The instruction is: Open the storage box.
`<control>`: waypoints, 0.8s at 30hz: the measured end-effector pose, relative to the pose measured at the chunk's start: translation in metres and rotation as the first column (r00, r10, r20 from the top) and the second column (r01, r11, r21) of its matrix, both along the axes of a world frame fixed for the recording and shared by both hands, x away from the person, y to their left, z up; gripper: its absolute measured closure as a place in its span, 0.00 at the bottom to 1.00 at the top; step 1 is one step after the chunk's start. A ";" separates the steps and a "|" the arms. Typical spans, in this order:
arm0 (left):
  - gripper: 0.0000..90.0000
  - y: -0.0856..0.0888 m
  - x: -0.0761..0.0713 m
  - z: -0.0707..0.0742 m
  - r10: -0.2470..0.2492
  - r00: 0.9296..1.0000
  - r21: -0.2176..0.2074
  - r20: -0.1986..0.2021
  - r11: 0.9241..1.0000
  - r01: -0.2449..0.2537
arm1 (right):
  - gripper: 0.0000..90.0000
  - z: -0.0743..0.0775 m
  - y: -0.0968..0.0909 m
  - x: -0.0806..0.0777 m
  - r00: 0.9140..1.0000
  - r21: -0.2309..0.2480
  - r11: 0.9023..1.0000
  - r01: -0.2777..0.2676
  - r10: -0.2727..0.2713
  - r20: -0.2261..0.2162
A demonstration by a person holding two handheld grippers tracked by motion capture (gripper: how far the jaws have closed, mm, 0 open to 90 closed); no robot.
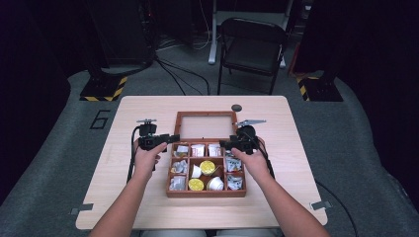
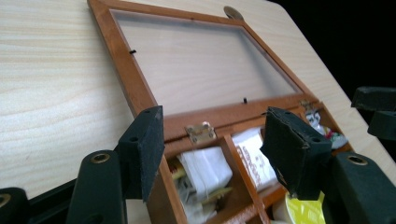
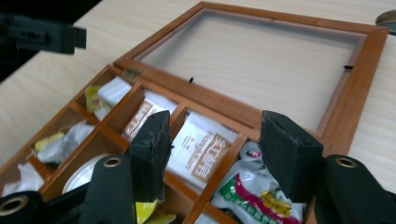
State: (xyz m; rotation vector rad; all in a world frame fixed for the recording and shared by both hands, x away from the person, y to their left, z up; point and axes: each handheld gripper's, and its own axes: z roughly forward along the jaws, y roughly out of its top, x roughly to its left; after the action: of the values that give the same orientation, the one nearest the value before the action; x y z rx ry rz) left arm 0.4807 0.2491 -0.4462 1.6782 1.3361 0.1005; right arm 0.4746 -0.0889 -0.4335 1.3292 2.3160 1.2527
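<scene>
- A wooden box (image 1: pixel 206 168) sits in the middle of the tabletop (image 1: pixel 123 197), a little toward the near edge
- Its glass lid (image 1: pixel 205 126) is swung all the way open and lies flat on the far side of the box, joined by small hinges (image 2: pixel 201 132)
- The box's long side runs left to right, so the lid's far edge is the part to lift
- The left gripper (image 1: pixel 170 138) hangs over the far left corner of the box, and the right gripper (image 1: pixel 225 144) over the far right corner
- Both pairs of fingers are partly open and hold nothing
- The lid lies just past the fingers, on their far side, and both hands are about as near to it
- Packets (image 3: pixel 201 148) and little cups (image 1: pixel 207 167) fill the box's sections below
- Bare tabletop lies all around; only a small dark disc (image 1: pixel 236 107) sits beyond the lid's far right corner
</scene>
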 end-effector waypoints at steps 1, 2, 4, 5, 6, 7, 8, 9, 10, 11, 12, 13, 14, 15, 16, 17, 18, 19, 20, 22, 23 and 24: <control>0.43 -0.001 -0.003 0.001 0.002 1.000 -0.003 -0.005 1.000 -0.002 | 0.48 0.000 0.001 -0.002 1.000 -0.013 1.000 -0.012 0.013 0.012; 0.43 0.000 -0.004 0.002 -0.005 1.000 0.004 0.005 1.000 0.005 | 0.48 -0.001 0.003 -0.005 1.000 -0.009 1.000 -0.019 0.019 0.010; 0.43 0.000 -0.009 0.004 -0.008 1.000 0.006 0.016 1.000 0.008 | 0.48 -0.002 0.006 -0.009 0.999 -0.006 1.000 -0.031 0.031 0.008; 0.43 0.001 -0.011 0.005 -0.006 1.000 0.009 0.020 1.000 0.006 | 0.48 -0.003 0.007 -0.011 0.999 -0.005 0.999 -0.043 0.043 0.009; 0.43 0.002 -0.012 0.006 -0.013 1.000 0.021 0.024 1.000 0.013 | 0.48 -0.004 0.008 -0.013 0.999 -0.012 0.999 -0.048 0.048 0.010; 0.43 0.002 -0.014 0.006 -0.006 1.000 0.011 0.025 1.000 0.006 | 0.48 -0.005 0.010 -0.014 0.999 -0.017 0.998 -0.053 0.053 0.011; 0.43 0.004 -0.016 0.007 -0.010 1.000 0.013 0.023 1.000 0.009 | 0.48 -0.006 0.010 -0.016 0.998 -0.018 0.998 -0.061 0.061 0.012; 0.43 0.004 -0.016 0.007 -0.011 0.999 0.016 0.035 1.000 0.010 | 0.48 -0.007 0.011 -0.017 0.998 -0.017 0.998 -0.065 0.065 0.007; 0.43 0.005 -0.018 0.007 -0.013 0.999 0.023 0.033 1.000 0.012 | 0.48 -0.008 0.012 -0.018 0.997 -0.014 0.997 -0.072 0.072 0.008; 0.43 0.005 -0.019 0.007 -0.019 0.999 0.032 0.033 0.999 0.017 | 0.48 -0.009 0.013 -0.020 0.997 -0.006 0.997 -0.074 0.074 0.006; 0.43 0.005 -0.020 0.007 -0.025 0.999 0.044 0.035 0.999 0.024 | 0.48 -0.011 0.014 -0.022 0.997 -0.003 0.997 -0.083 0.083 0.007; 0.43 0.004 -0.022 0.007 -0.024 0.999 0.044 0.037 0.999 0.023 | 0.48 -0.012 0.016 -0.025 0.996 -0.006 0.996 -0.086 0.086 -0.003; 0.43 0.005 -0.023 0.007 -0.022 0.999 0.039 0.039 0.999 0.020 | 0.48 -0.014 0.018 -0.027 0.995 -0.009 0.995 -0.096 0.096 -0.002; 0.43 0.005 -0.024 0.007 -0.023 0.999 0.033 0.042 0.999 0.022 | 0.47 -0.016 0.020 -0.028 0.994 -0.022 0.994 -0.106 0.106 0.004; 0.43 0.005 -0.025 0.007 -0.016 0.999 0.021 0.036 1.000 0.015 | 0.47 -0.019 0.022 -0.030 0.993 -0.026 0.993 -0.115 0.115 0.004; 0.43 0.006 -0.026 0.007 -0.024 0.999 0.030 0.042 0.999 0.022 | 0.47 -0.021 0.024 -0.032 0.993 -0.020 0.993 -0.117 0.117 -0.003; 0.43 0.006 -0.026 0.008 -0.020 0.999 0.029 0.044 0.999 0.019 | 0.47 -0.023 0.025 -0.032 0.992 -0.022 0.992 -0.123 0.123 0.000; 0.43 0.006 -0.027 0.008 -0.019 0.999 0.029 0.045 0.999 0.018 | 0.47 -0.025 0.027 -0.034 0.992 -0.025 0.992 -0.126 0.126 -0.010; 0.43 0.007 -0.028 0.008 -0.018 0.999 0.029 0.044 0.999 0.017 | 0.47 -0.027 0.028 -0.034 0.992 -0.036 0.991 -0.130 0.130 -0.009; 0.43 0.008 -0.029 0.009 -0.017 0.999 0.026 0.046 1.000 0.016 | 0.46 -0.030 0.030 -0.036 0.991 -0.054 0.989 -0.134 0.133 -0.022; 0.43 0.008 -0.030 0.009 -0.017 0.999 0.027 0.046 1.000 0.016 | 0.46 -0.032 0.031 -0.037 0.990 -0.055 0.989 -0.140 0.139 -0.022; 0.43 0.009 -0.030 0.008 -0.020 0.999 0.022 0.045 1.000 0.019 | 0.46 -0.032 0.032 -0.038 0.990 -0.055 0.989 -0.139 0.137 -0.028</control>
State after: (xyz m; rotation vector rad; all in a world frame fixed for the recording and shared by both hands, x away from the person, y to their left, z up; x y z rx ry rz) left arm 0.4506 0.2582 -0.4377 1.6970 1.2889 0.1415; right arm 0.4364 -0.0565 -0.4657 1.1906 2.4783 1.2052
